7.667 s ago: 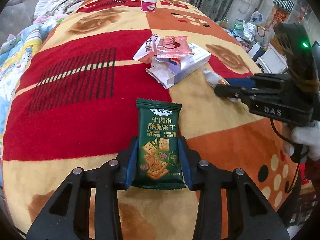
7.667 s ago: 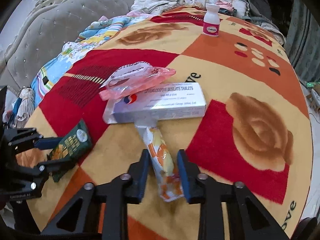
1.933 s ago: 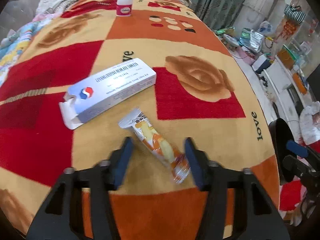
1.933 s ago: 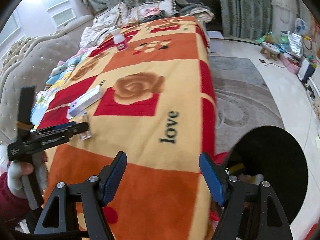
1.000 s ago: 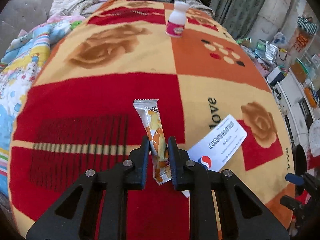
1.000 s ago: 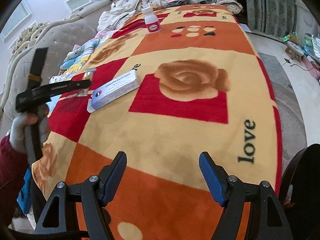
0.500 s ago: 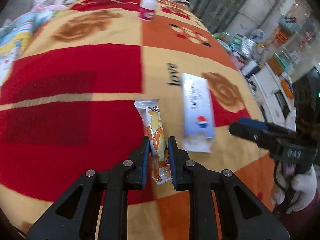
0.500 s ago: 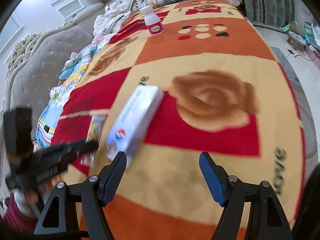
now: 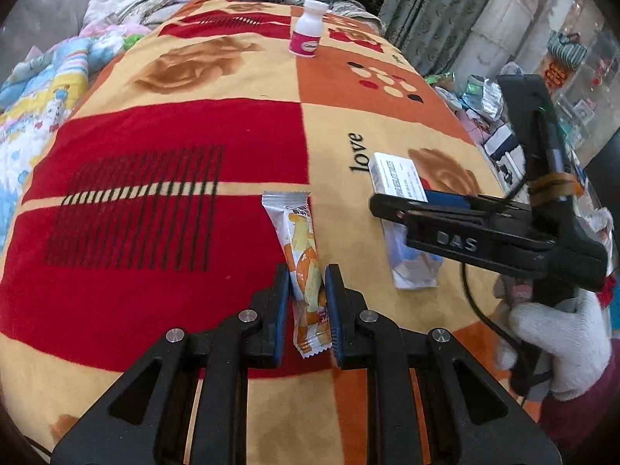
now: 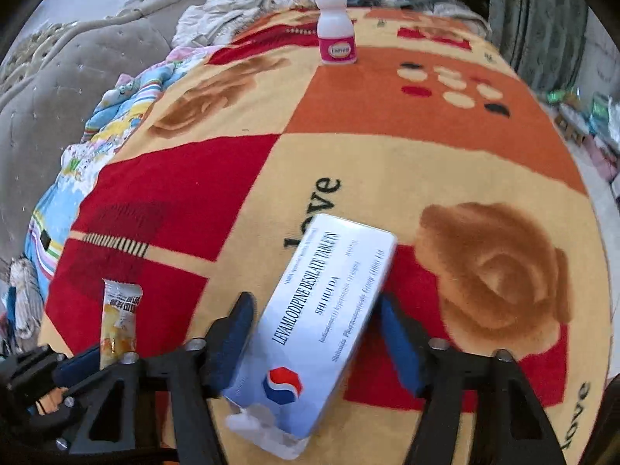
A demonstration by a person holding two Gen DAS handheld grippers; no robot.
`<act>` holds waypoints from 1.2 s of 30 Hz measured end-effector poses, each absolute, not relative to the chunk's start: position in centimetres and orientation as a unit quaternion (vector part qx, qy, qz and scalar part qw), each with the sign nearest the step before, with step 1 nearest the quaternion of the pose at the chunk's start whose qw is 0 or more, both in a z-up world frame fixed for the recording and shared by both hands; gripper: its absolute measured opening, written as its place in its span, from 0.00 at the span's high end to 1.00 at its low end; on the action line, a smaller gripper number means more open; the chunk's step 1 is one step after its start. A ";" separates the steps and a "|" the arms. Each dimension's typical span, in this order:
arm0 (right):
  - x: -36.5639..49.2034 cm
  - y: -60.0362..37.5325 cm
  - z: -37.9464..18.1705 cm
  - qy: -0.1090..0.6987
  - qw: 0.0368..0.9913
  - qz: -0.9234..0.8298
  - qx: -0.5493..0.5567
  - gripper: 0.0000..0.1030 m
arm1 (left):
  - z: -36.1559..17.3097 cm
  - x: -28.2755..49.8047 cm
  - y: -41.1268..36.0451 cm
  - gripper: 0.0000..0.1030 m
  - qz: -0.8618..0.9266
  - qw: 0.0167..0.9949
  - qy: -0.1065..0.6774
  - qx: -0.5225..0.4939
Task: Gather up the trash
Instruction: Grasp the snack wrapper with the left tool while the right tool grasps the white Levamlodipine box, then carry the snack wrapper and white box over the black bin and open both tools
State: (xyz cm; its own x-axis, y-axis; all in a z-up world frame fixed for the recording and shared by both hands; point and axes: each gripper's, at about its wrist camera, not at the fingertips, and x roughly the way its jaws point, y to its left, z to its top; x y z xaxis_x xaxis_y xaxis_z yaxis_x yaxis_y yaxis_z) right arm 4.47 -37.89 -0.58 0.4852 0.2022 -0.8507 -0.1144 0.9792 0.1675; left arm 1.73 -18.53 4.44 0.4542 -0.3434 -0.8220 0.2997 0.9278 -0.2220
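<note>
At the bottom centre of its own view the left claw (image 9: 307, 302) is clamped tight, while the right claw (image 10: 316, 333) (gripped by a white-gloved hand (image 9: 558, 333) at the lower right) is closing, jaws tilted downward.

The blanket (image 9: 186, 147) is red, orange and cream squares with brown roses, dots and black stripes. Wrapper (image 9: 306, 267) is white and orange, box (image 10: 329, 310) pale blue-white with a red-blue logo, bottle (image 10: 336, 35) white with a pink label.
</note>
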 end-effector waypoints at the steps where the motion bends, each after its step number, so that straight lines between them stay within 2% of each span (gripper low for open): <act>1: 4.0 -38.3 -0.5 0.498 0.860 0.097 0.045 0.45 | 4.5 1.5 -18.9 0.85 -0.189 0.854 0.485 -0.016; 15: -6.2 -48.1 2.7 0.472 0.877 0.083 0.045 0.47 | 6.3 -1.8 -26.3 0.85 -0.238 0.856 0.459 0.018; 36: -16.9 -63.1 3.1 0.453 0.883 -0.031 0.119 0.47 | 8.5 -6.9 -41.4 0.85 -0.372 0.811 0.447 0.061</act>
State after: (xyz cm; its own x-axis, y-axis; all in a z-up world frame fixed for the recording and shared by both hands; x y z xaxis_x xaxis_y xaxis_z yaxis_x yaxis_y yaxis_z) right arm -16.94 -63.13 3.07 0.5878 0.0536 -0.8072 0.1615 0.9699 0.1820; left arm -6.88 -41.41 8.47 0.3241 -0.5495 -0.7700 0.6581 0.7157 -0.2338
